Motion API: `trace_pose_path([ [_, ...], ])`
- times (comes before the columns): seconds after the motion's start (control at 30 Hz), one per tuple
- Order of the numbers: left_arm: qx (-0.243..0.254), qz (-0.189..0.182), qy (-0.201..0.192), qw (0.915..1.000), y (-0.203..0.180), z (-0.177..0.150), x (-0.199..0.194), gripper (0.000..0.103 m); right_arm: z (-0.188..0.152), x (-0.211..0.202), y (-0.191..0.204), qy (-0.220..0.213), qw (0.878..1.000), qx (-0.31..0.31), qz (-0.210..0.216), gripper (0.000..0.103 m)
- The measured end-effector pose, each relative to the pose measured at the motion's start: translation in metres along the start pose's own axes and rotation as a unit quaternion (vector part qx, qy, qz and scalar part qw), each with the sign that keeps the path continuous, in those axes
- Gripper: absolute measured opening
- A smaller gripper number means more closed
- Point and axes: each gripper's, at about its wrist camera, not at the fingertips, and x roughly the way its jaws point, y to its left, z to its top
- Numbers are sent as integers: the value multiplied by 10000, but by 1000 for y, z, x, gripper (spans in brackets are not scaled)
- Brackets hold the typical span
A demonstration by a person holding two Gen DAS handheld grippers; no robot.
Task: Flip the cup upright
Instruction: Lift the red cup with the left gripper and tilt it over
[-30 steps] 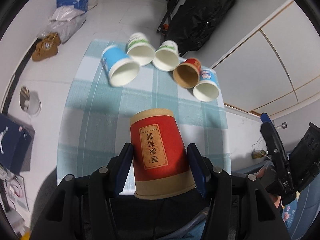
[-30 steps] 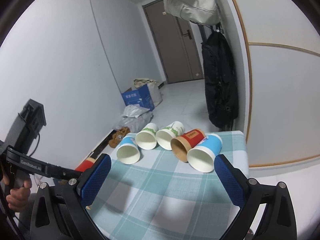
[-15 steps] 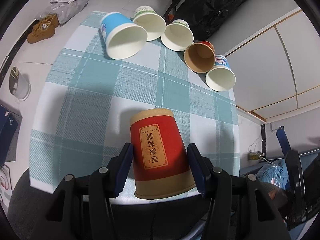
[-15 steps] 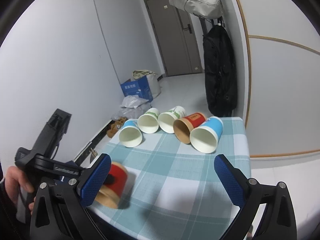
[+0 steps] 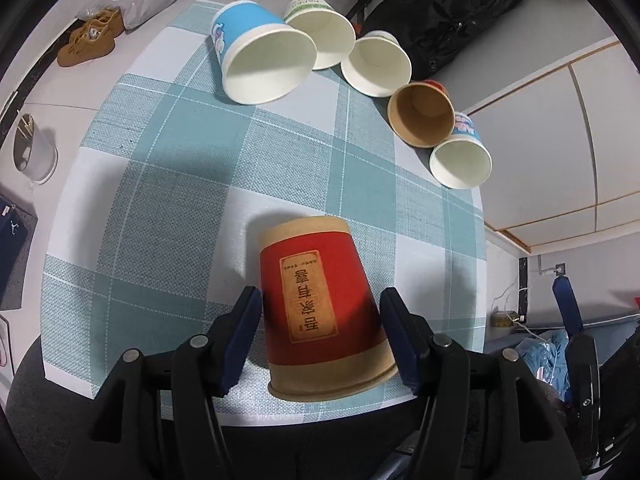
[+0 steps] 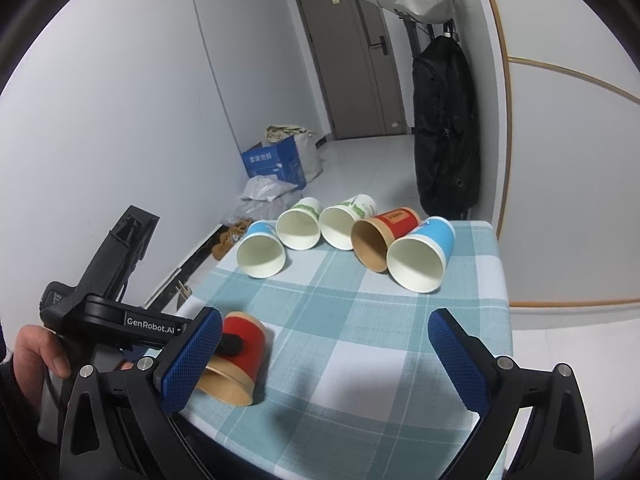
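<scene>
My left gripper [image 5: 320, 320] is shut on a red and tan paper cup [image 5: 320, 304], its narrow base pointing away and tilted down toward the checked tablecloth [image 5: 168, 184] near the front edge. The right wrist view shows this cup [image 6: 236, 356] tilted at the front left corner, its base at the cloth, with the left gripper [image 6: 232, 344] around it. My right gripper [image 6: 320, 360] is open and empty above the table front.
Several paper cups lie on their sides in a row at the far end: blue [image 5: 260, 64], two green-white [image 5: 324, 36], red [image 5: 422, 114], blue [image 5: 460, 160]. A black backpack [image 6: 444, 128] hangs behind the table. The wall is at right.
My left gripper has carried the red cup down and forward over the table until its base is at the cloth. The right gripper has lowered slightly.
</scene>
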Motion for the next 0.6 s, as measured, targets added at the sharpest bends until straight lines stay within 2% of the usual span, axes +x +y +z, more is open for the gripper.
trace_pose_path([
  [0.03, -3, 7, 26, 10000, 0, 0, 2, 67, 0, 0, 0, 2, 10000, -7, 0, 103],
  [0.3, -46, 53, -28, 10000, 1, 1, 2, 69, 0, -4, -1, -47, 10000, 40, 0, 103],
  [0.4, -77, 138, -85, 9998, 2, 0, -1, 73, 0, -6, -2, -72, 10000, 46, 6, 103],
  [0.6, 220, -58, -377, 9990, -9, -4, -15, 73, -1, -9, -3, -94, 9999, 101, 22, 103],
])
